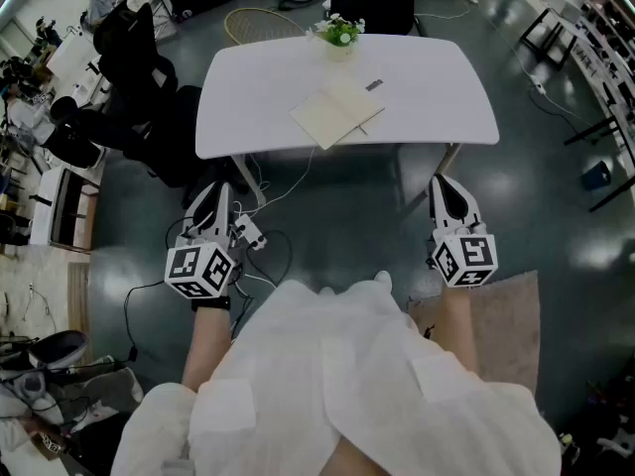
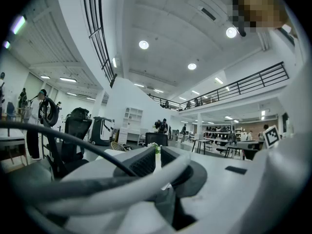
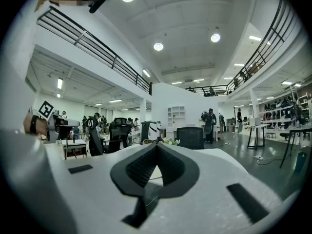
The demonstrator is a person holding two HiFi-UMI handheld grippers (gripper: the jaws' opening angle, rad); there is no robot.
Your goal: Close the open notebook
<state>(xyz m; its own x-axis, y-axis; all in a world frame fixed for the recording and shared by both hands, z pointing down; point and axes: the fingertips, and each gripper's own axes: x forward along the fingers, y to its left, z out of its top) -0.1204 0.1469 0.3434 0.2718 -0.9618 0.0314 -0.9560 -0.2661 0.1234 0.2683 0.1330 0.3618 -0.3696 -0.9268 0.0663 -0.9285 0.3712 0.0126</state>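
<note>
Pressed together on nothing, that is how both my pairs of jaws stand. On the left gripper point(image 1: 220, 190) the pads are closed down to a bare slit, and a dark cable point(image 2: 73, 140) crosses low in front of them in the left gripper view. The right gripper point(image 1: 444, 182) has its tips meeting, empty too. Both are held level, short of the near edge of the white table point(image 1: 437, 87) and well apart from anything on it.

Between them and farther off, the open notebook point(image 1: 337, 114) lies flat near the middle of the table, turned at an angle, pale pages up, not yet touched. Just beyond it sits a small dark thing point(image 1: 374, 85) that I cannot identify.

As I judge it, the risks start on the left: that cable could snag or drag as I reach in. Shut tips may also skid on the flat pages and shove the whole notebook across the smooth top instead of lifting one cover. A push too far would send it toward the flower pot point(image 1: 339, 36) at the far edge.

That pot is the only container here; it holds a small green plant with white blooms.
</note>
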